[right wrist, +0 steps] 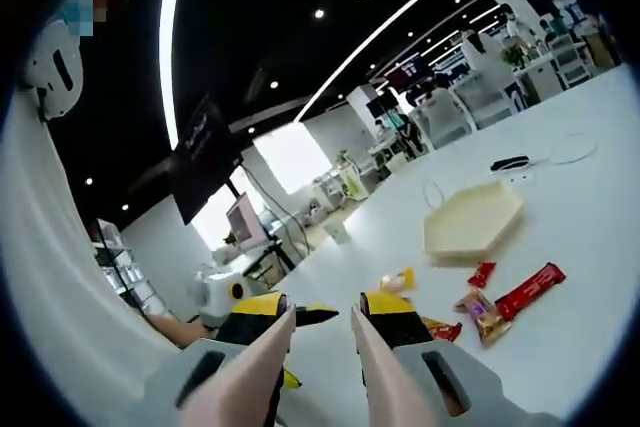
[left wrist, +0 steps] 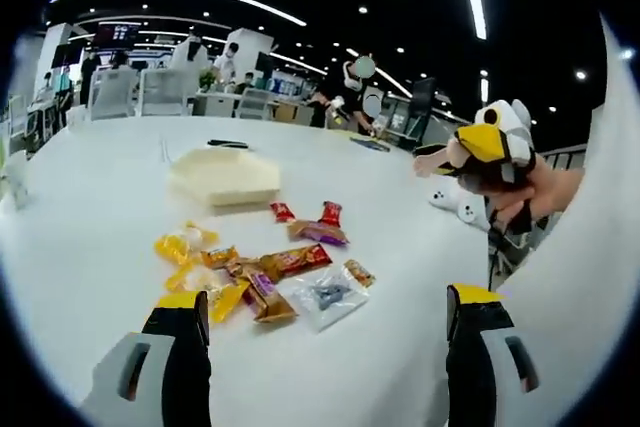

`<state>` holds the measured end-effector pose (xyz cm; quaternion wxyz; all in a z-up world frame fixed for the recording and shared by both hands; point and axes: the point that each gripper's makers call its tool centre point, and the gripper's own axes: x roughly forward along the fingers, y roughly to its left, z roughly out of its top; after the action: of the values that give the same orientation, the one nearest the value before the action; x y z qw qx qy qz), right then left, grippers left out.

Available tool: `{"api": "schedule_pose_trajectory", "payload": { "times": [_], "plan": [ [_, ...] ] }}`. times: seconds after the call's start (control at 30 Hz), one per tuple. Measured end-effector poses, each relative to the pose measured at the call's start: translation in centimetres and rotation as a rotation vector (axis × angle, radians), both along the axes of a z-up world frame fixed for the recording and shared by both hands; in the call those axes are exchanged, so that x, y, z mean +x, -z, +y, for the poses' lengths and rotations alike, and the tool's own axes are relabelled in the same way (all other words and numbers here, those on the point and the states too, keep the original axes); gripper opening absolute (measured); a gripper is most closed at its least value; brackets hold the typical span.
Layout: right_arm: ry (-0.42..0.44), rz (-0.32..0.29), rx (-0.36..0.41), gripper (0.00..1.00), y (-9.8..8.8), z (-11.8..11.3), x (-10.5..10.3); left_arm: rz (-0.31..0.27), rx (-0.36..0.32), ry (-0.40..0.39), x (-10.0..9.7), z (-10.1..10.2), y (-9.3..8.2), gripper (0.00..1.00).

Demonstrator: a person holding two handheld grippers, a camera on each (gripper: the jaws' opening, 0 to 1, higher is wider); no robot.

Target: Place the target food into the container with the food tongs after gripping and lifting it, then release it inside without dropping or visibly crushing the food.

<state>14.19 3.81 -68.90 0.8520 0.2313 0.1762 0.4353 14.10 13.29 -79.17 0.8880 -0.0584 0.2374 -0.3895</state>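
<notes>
A cream hexagonal container lies on the white table. In front of it is a scatter of wrapped snacks: yellow packets, small red ones, a brown bar and a clear packet. My left gripper hovers just short of the scatter, jaws wide apart and empty. A hand holds my right gripper above the table's right edge. In its own view the right gripper has its jaws close together on two beige arms, the food tongs. Nothing is in the tongs.
A black object lies on the table beyond the container. A long red bar and a brown packet sit nearest the container's front. Chairs, desks and people stand past the far edge. The table edge curves close on the right.
</notes>
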Motion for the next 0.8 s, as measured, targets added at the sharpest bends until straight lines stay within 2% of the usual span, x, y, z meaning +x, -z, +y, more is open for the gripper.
{"api": "schedule_pose_trajectory", "payload": {
  "times": [0.03, 0.1, 0.23, 0.33, 0.53, 0.6, 0.8],
  "plan": [
    [0.002, 0.003, -0.005, 0.29, 0.1, 0.0, 0.0, -0.002, 0.001, -0.002, 0.0, 0.0, 0.0, 0.99],
    [0.008, 0.004, -0.014, 0.29, 0.3, 0.0, 0.0, -0.027, 0.060, -0.031, 0.3, 1.1, 1.2, 0.99],
    [0.018, 0.015, -0.019, 0.29, 0.7, 0.0, 0.0, -0.045, 0.080, -0.037, 0.3, 1.5, 1.8, 0.99],
    [0.025, 0.031, -0.027, 0.29, 1.3, -0.1, 0.1, -0.089, 0.102, -0.059, 0.7, 2.2, 1.8, 0.99],
    [0.041, 0.044, -0.046, 0.29, 1.8, -0.2, 0.4, -0.102, 0.083, -0.079, 1.0, 2.5, 1.7, 0.99],
    [0.040, 0.038, -0.101, 0.29, 2.6, -0.2, 0.5, -0.100, 0.061, -0.084, 1.0, 2.5, 1.2, 0.99],
    [0.011, 0.036, -0.173, 0.28, 4.2, 0.4, 0.3, -0.096, 0.009, -0.092, 1.2, 2.5, -0.1, 0.99]
  ]
}}
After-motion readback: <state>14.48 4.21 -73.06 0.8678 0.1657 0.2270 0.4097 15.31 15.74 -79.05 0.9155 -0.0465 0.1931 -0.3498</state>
